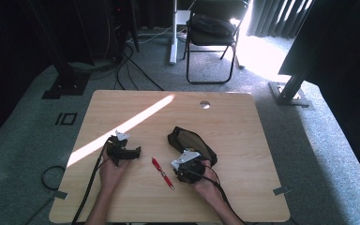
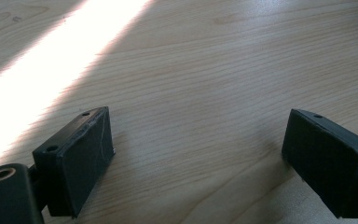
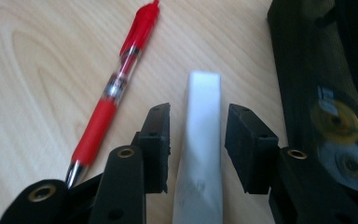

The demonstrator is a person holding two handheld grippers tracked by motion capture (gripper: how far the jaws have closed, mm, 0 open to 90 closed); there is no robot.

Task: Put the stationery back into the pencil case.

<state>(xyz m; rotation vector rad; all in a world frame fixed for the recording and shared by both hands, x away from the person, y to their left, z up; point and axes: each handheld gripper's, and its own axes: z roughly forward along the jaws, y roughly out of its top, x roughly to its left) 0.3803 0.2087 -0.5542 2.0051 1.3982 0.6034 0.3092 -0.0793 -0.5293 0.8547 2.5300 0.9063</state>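
While the right claw (image 3: 196,135) straddles the white eraser (image 3: 200,154) on the desk (image 1: 243,140), pads apart and not yet pressing, I'd centre it and close evenly, clear of the red pen (image 3: 114,93) and black pouch (image 3: 317,70). Left claw (image 2: 196,163) stands wide, empty.

On the bench (image 1: 243,140), an eraser (image 3: 200,154) lies between the jaws of the right tongs (image 3: 198,140), apart from both. A pen (image 3: 116,88) lies just left of them, a pouch (image 3: 326,93) just right. The left tongs (image 2: 196,154) stand over bare bench, well apart.
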